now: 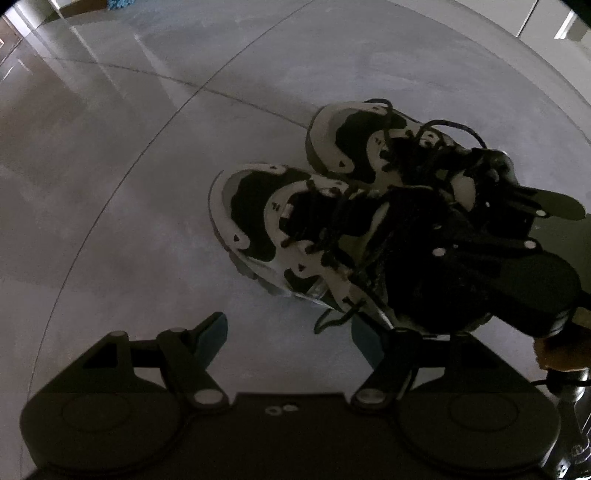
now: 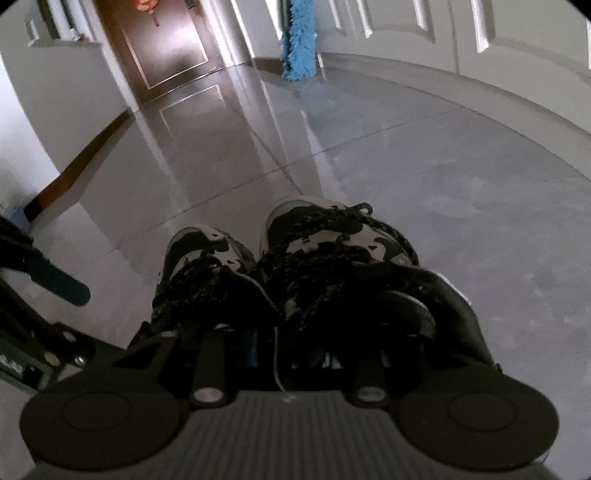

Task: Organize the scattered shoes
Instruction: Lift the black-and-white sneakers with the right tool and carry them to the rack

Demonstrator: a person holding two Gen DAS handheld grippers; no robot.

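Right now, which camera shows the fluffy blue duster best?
The right wrist view. There the blue duster hangs clear against the white wall, down to the shiny floor. The left wrist view catches only a tiny blue scrap at its top edge, since it looks down at the two sneakers.

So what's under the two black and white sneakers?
The shiny grey tiled floor lies under both black and white lace-up sneakers. Their soles cover the floor right beneath them, and the right gripper hides the heels.

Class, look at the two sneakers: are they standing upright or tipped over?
Upright. Both sneakers rest sole-down on the tiled floor, laces facing up, side by side.
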